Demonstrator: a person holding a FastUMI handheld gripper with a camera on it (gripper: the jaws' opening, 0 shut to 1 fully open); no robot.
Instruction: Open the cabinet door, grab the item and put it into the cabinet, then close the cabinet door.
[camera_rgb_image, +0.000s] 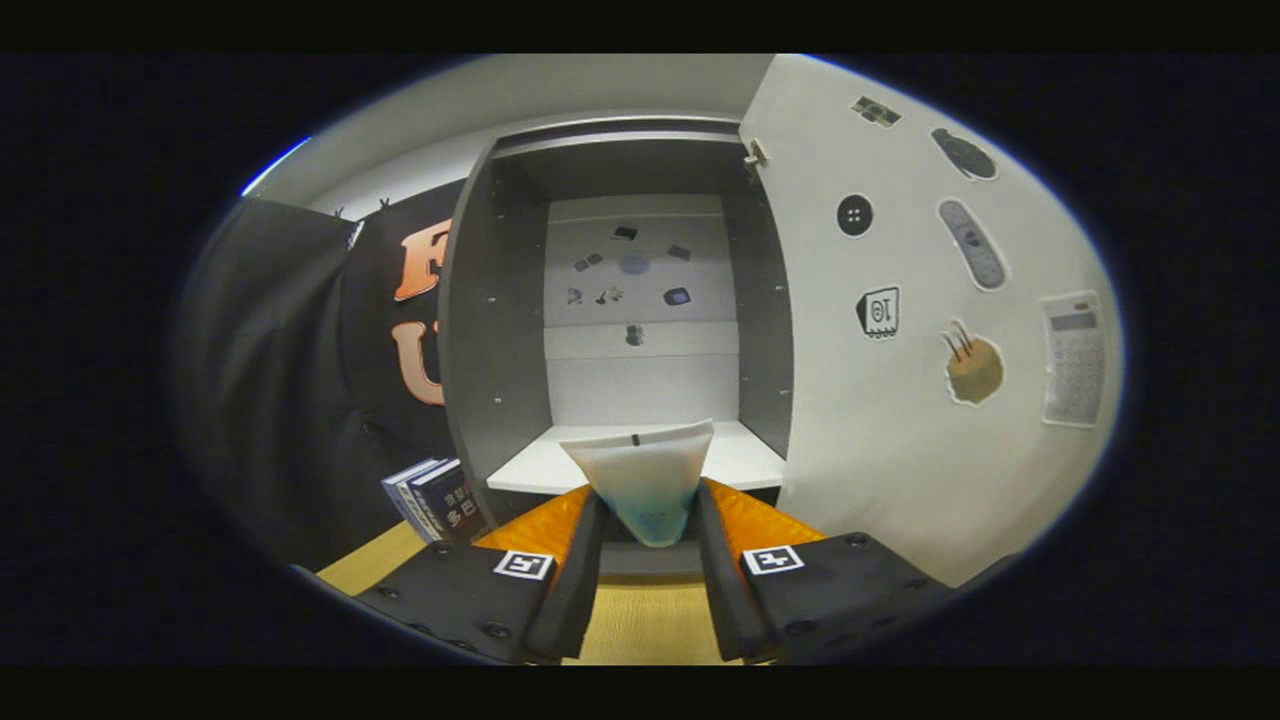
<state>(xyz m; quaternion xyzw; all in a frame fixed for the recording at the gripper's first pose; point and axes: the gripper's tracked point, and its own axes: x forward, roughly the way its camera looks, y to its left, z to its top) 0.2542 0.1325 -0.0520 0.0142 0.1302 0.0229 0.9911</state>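
1. Item: a soft pouch (645, 480), pale at the upper part and tinted blue-green toward its narrow lower end, with a small dark mark at the top edge. It is held between the gripper's two fingers, just in front of the open cabinet (470, 330).

2. Gripper (648, 515): both fingers are seen pressed against the tapering lower part of the pouch, one on each side; the jaws are clamped on it, and the wider upper part stands free above the fingertips.

3. Handling, as judged: the pouch is taken to be light and flexible, its walls thin. The flared top suggests that the body is squeezed at the grip and spreads above it. A smooth film surface is likely, so slipping under a loose hold is to be expected. The contents cannot be told.

4. Hold point, as judged: the present grip low on the body is considered adequate for carrying. Excess pressure is to be avoided, since a soft pouch may buckle or burst at a seam.

5. Destination: the white shelf (745, 455) inside the cabinet, directly beyond the pouch, is seen bare where the pouch would be set.

6. Cabinet door (900, 420): swung fully open beside the gripper, its inner face bearing picture stickers.

7. Surroundings: books (435, 498) stand beside the cabinet's outer wall on the wooden table (640, 620).
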